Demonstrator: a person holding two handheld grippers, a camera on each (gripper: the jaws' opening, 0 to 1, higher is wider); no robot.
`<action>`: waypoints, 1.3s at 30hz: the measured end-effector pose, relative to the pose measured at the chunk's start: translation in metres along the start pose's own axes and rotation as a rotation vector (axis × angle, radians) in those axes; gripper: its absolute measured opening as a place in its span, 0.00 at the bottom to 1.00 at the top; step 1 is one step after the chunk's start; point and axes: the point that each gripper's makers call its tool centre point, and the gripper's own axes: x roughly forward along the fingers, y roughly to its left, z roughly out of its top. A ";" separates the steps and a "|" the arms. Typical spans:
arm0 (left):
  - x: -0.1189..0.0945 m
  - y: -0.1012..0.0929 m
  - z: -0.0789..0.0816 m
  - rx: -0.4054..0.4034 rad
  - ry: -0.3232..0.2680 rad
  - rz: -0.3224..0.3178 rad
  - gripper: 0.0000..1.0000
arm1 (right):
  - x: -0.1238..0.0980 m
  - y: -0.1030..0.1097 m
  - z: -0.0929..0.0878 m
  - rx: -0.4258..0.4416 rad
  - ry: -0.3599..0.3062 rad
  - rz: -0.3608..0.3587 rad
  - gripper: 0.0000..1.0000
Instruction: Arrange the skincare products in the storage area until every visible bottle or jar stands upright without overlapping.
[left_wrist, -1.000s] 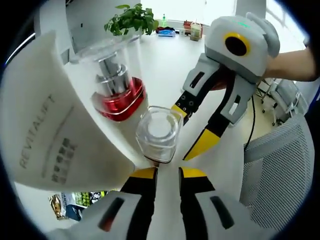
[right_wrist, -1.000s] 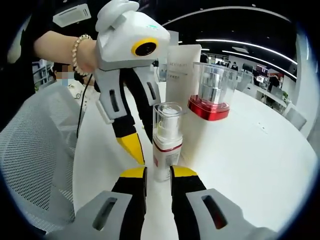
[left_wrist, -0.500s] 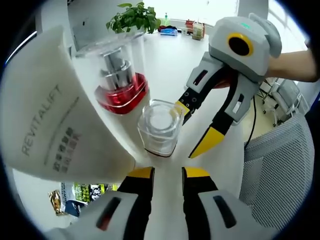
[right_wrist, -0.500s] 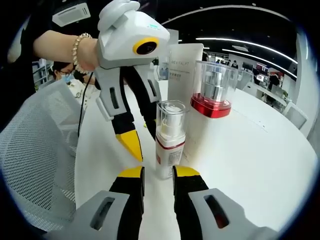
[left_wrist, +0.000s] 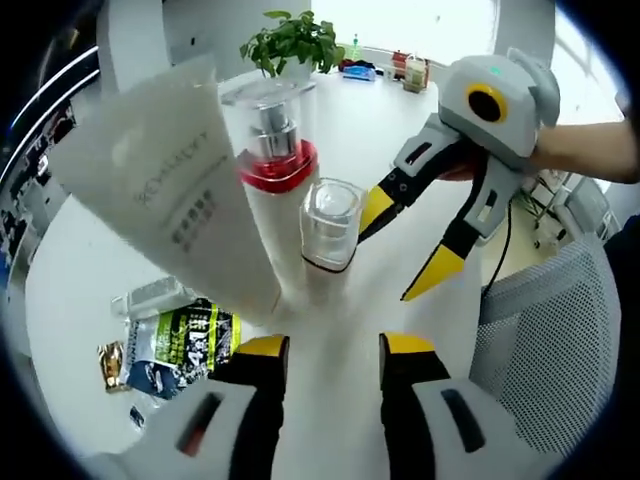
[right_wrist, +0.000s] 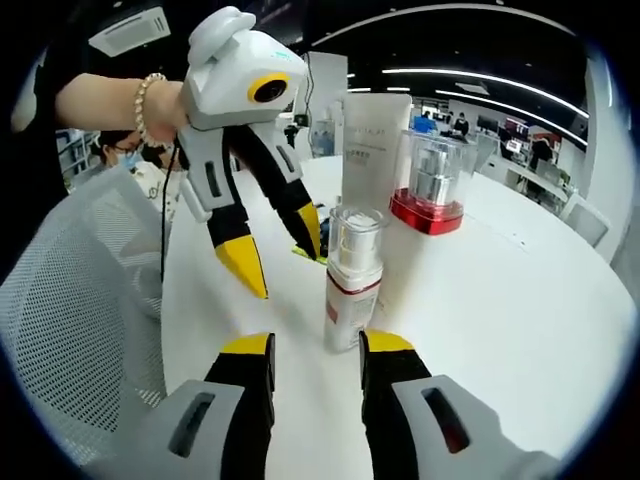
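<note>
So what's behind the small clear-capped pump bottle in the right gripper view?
Behind the small pump bottle stand a white tube and a red-collared pump bottle. The small bottle's cap hides the tube's foot.

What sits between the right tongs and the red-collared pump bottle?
In the right gripper view, the small clear-capped bottle stands upright on the white table, between the right tongs and the red-collared pump bottle.

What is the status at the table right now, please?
Both grippers open, left, right, holding nothing. Small bottle, red-collared bottle and tube upright. Sachets lying flat beside them.
</note>
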 end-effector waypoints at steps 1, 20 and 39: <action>-0.002 0.001 -0.003 -0.013 -0.005 0.004 0.40 | -0.001 0.001 0.001 0.003 -0.005 -0.004 0.36; -0.050 0.008 -0.049 -0.261 -0.068 0.098 0.46 | -0.017 0.018 0.012 0.061 -0.039 -0.044 0.47; -0.091 0.016 -0.093 -0.423 -0.102 0.171 0.56 | -0.031 0.034 0.015 0.132 -0.056 -0.080 0.58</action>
